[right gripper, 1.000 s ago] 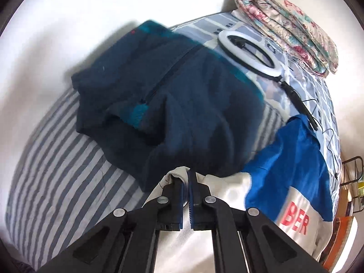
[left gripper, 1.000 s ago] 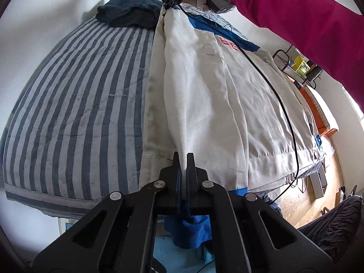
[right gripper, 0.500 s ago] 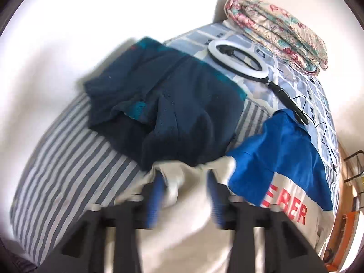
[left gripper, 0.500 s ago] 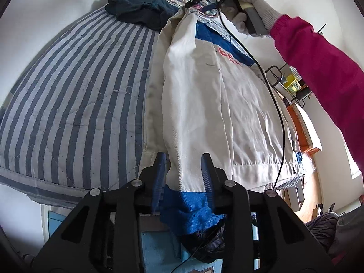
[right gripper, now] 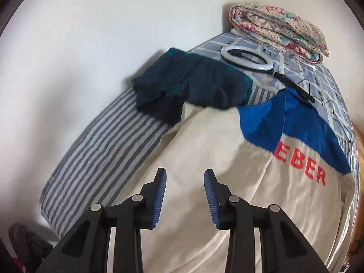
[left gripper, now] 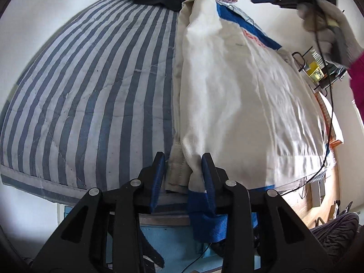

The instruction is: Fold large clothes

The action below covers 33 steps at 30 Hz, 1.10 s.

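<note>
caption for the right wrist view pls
Right claw closing, empty, above cream-and-blue jacket spread on striped bed.

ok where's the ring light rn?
In the right wrist view the ring light lies at upper right on the checked bedding, just below the folded floral quilt and right of the dark navy garment.

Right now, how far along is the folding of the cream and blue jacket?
Done: one side of the jacket is folded over onto its body along the striped bed. In hand: nothing; left tongs stand open around the hem, right tongs are closing on nothing above it. Left: further folds; the dark garment lies crumpled.
</note>
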Available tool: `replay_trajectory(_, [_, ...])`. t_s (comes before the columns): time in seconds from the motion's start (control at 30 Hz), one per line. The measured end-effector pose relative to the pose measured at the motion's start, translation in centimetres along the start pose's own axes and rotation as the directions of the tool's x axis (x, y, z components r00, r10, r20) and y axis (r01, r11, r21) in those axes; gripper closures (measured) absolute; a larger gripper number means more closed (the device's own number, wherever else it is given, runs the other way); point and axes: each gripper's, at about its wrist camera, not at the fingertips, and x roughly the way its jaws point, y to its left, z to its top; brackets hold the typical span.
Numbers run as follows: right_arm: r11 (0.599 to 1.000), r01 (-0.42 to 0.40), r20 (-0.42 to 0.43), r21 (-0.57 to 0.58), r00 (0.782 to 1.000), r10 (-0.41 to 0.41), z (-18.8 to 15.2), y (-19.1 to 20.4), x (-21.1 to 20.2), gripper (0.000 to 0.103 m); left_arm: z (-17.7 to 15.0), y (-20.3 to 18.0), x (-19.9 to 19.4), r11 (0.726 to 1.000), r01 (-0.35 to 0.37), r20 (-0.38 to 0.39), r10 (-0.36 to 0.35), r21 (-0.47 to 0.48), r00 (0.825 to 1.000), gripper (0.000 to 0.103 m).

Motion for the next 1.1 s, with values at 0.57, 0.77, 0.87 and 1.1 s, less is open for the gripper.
replay_trajectory(0.57, [0.997, -0.066, -0.192, 0.037, 0.979, 0.072, -19.3, 5.1, 4.5, 0.072, 4.1, 3.0, 2.6, 0.952, 0.22, -0.025, -0.231, -0.213, 0.973, 0.053])
replay_trajectory(0.77, [0.992, -0.099, -0.163, 0.073, 0.981, 0.11, -19.3, 5.0, 3.1, 0.07, 4.9, 1.5, 4.1, 0.958, 0.235, -0.037, -0.244, -0.162, 0.969, 0.091])
replay_trajectory(0.87, [0.989, -0.105, -0.107, 0.1, 0.988, 0.115, -17.9, 3.6, 1.0, 0.069, 5.0, 0.5, 3.5, 0.969, 0.218, -0.007, -0.22, -0.114, 0.975, 0.098])
replay_trajectory(1.1, [0.976, -0.121, 0.004, 0.181, 0.992, 0.122, -10.5, 2.9, -0.4, 0.027, 4.9, -2.8, 1.2, 0.981, 0.192, 0.075, -0.192, 0.011, 0.979, 0.1])
